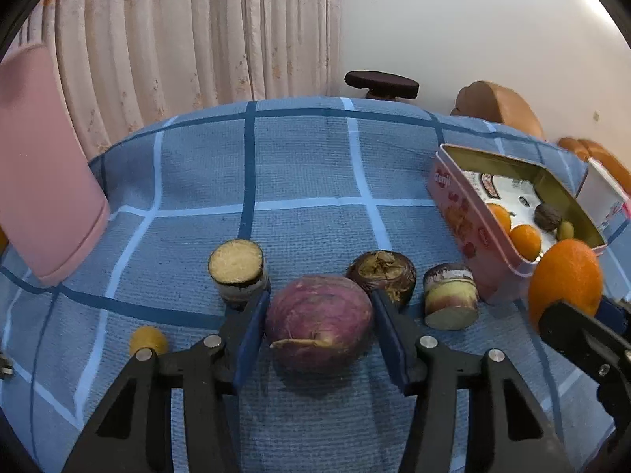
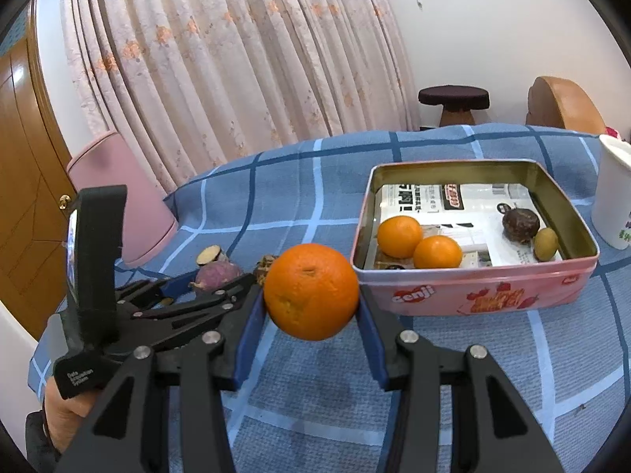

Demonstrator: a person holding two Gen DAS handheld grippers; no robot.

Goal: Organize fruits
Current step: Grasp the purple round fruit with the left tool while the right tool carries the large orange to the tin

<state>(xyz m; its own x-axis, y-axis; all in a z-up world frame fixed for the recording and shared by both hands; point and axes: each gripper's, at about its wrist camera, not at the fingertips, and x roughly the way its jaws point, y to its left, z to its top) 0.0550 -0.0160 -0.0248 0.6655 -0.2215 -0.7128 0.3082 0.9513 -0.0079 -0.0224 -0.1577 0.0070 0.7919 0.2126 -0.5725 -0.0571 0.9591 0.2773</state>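
We count four fruits in the tin [image 2: 473, 283]. Our right gripper [image 2: 311, 311] grips an orange [image 2: 311, 291]; left gripper [image 1: 319, 327] fingers straddle, unclenched, a purple root [image 1: 319, 319].

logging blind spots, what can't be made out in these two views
- Left wrist: purple root sits between the jaws; pad contact unclear.
- Left wrist: tin interior partly hidden by its near wall.
- Right wrist: orange hides the tablecloth behind it.
- Right wrist: white cup cut by the frame edge.
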